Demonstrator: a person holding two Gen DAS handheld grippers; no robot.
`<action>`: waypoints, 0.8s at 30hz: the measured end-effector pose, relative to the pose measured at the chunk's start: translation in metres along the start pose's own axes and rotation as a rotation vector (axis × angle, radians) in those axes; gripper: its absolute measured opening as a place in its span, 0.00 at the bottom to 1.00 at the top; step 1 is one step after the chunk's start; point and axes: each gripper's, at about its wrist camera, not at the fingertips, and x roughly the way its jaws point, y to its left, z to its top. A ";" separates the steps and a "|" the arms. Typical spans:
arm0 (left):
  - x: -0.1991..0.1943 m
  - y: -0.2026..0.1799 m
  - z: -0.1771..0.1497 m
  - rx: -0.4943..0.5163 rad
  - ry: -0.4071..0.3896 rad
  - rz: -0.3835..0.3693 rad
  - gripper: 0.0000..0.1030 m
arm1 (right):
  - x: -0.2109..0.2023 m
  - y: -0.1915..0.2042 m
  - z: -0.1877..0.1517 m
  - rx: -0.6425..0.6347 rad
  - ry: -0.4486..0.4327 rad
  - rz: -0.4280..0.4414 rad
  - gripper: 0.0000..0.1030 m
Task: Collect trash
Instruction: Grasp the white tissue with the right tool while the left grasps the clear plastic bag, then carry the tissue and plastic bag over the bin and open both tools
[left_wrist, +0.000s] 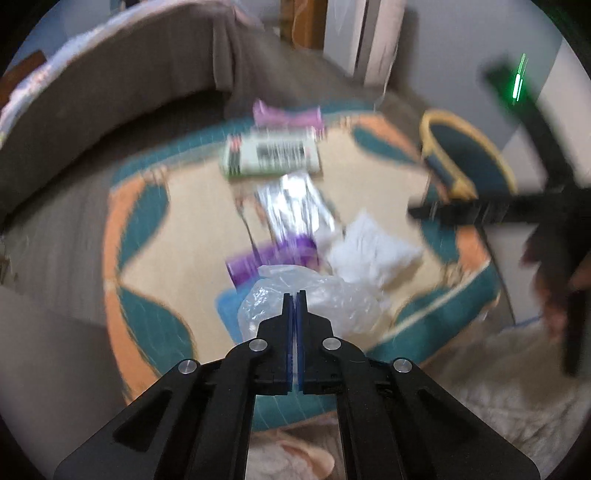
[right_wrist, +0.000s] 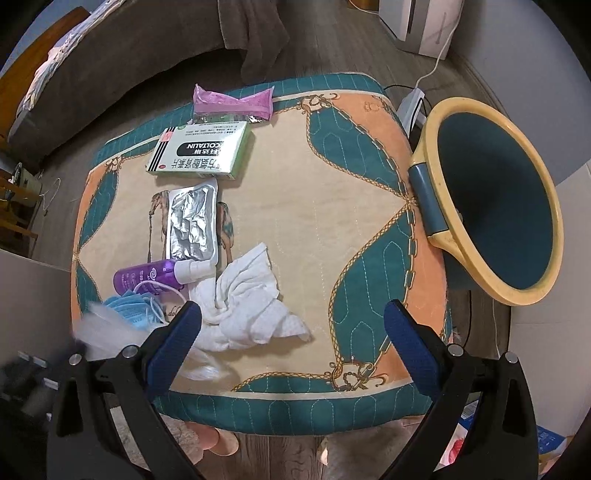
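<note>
My left gripper (left_wrist: 294, 294) is shut on a crumpled clear plastic bag (left_wrist: 328, 295), held above the near edge of the patterned cushion (right_wrist: 314, 206). On the cushion lie a white crumpled tissue (right_wrist: 251, 295), a purple spray bottle (right_wrist: 147, 277), a blue face mask (right_wrist: 127, 308), a foil blister pack (right_wrist: 192, 223), a green-and-white medicine box (right_wrist: 201, 149) and a purple wrapper (right_wrist: 232, 101). My right gripper (right_wrist: 291, 325) is open and empty above the cushion's near side, its left finger beside the tissue. The blue bin with a yellow rim (right_wrist: 495, 221) stands at the cushion's right edge.
A grey sofa (right_wrist: 129, 62) curves behind the cushion. A white appliance (right_wrist: 421, 26) and a cable stand on the wood floor at the back right. A fluffy rug (left_wrist: 498, 387) lies in front. The left wrist view is motion-blurred.
</note>
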 end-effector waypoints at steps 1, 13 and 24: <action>-0.009 0.005 0.009 0.004 -0.030 0.016 0.02 | 0.001 0.000 0.001 -0.001 0.003 -0.001 0.94; -0.020 0.074 0.043 -0.095 -0.107 0.108 0.02 | 0.040 0.022 -0.004 -0.087 0.105 -0.007 0.92; -0.004 0.073 0.041 -0.089 -0.089 0.071 0.02 | 0.033 0.048 -0.004 -0.223 0.149 0.027 0.21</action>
